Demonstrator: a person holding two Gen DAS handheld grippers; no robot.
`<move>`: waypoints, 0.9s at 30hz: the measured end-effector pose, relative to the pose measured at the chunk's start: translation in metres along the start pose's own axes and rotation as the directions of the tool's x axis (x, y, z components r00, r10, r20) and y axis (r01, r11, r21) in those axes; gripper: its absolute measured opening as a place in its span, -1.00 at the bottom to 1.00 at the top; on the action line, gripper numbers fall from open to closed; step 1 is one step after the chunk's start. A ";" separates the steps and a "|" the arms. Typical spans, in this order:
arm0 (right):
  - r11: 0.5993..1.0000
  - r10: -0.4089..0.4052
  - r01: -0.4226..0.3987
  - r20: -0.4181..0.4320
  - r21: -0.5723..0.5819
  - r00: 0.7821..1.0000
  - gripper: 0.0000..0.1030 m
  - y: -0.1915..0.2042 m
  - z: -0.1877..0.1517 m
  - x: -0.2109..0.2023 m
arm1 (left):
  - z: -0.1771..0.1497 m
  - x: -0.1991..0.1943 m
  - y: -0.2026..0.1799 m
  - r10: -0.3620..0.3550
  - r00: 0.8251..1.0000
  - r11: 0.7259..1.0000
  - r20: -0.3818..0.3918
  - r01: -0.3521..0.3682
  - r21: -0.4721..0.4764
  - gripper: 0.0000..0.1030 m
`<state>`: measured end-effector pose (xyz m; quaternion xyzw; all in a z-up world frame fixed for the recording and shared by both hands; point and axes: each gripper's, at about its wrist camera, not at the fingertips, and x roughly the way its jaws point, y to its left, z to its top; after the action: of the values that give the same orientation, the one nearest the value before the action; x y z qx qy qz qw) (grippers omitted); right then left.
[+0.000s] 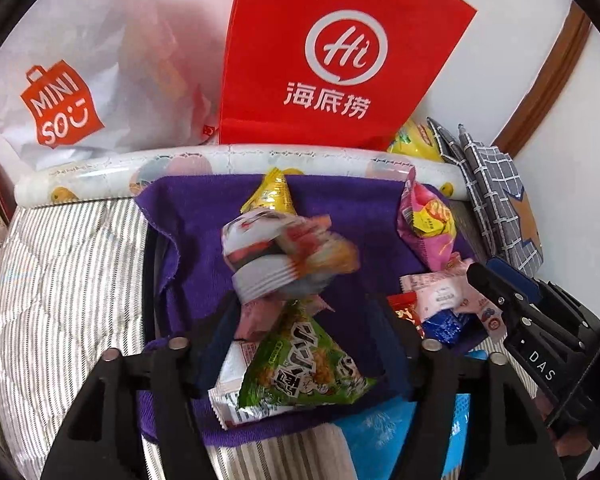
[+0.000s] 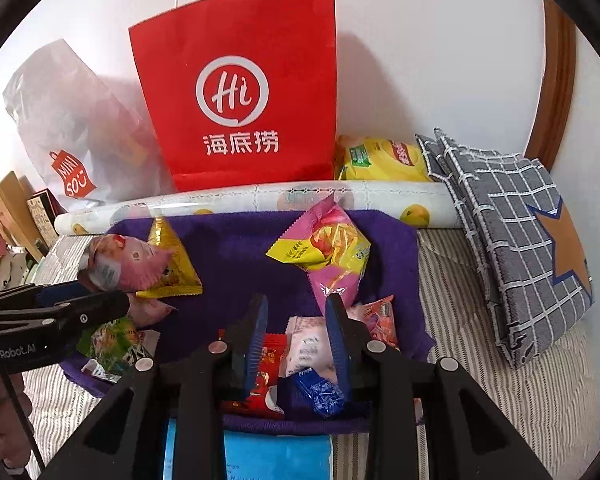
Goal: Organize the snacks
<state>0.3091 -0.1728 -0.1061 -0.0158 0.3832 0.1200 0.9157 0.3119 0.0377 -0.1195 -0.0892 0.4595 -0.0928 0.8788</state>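
Snack packets lie on a purple towel (image 1: 204,216) (image 2: 228,248). My left gripper (image 1: 300,320) is open; a blurred pink-and-white packet (image 1: 284,252) (image 2: 124,264) is in the air just beyond its fingers, above a green packet (image 1: 304,364) and a white one. A yellow triangular packet (image 1: 272,196) (image 2: 176,264) lies behind. My right gripper (image 2: 296,344) is open, its blue pads on either side of a small white-pink packet (image 2: 308,348), with a red packet (image 2: 264,376) and a blue packet (image 2: 320,392) below. A large pink-yellow packet (image 2: 324,252) (image 1: 428,228) lies further back.
A red paper bag (image 2: 240,92) and a white Miniso bag (image 2: 76,148) stand against the wall behind a rolled printed mat (image 2: 260,200). A yellow bag (image 2: 380,160) and checked grey cushion (image 2: 512,232) lie right. Striped bedding (image 1: 68,280) surrounds the towel; a blue box (image 2: 276,456) sits near.
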 end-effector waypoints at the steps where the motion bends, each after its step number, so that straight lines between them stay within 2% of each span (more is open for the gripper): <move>1: 1.000 -0.004 0.004 0.004 0.000 1.000 -0.42 0.000 0.000 -0.004 | -0.001 -0.004 -0.001 0.005 1.000 1.000 0.003 -0.005 0.002 0.36; 9: 1.000 -0.023 0.023 0.032 0.021 0.999 -0.18 0.002 -0.006 -0.038 | -0.012 -0.029 -0.002 0.021 1.000 1.000 0.015 -0.021 -0.004 0.46; 12: 0.999 -0.023 0.021 0.037 0.046 0.999 -0.15 0.001 -0.010 -0.056 | -0.018 -0.042 -0.005 0.023 0.999 1.000 0.024 -0.023 -0.012 0.53; 21: 0.997 -0.041 0.036 0.070 0.068 0.997 0.22 0.006 -0.029 -0.115 | -0.045 -0.095 -0.023 0.040 0.995 0.999 0.091 -0.041 0.008 0.63; 27: 0.997 -0.033 0.026 0.091 0.078 0.995 0.36 0.007 -0.043 -0.153 | -0.068 -0.128 -0.038 0.052 0.990 0.998 0.133 -0.055 0.017 0.69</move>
<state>0.1739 -0.2024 -0.0277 0.0194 0.3444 0.0923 0.9341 0.1810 0.0280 -0.0469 -0.0739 0.4015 -0.0678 0.9103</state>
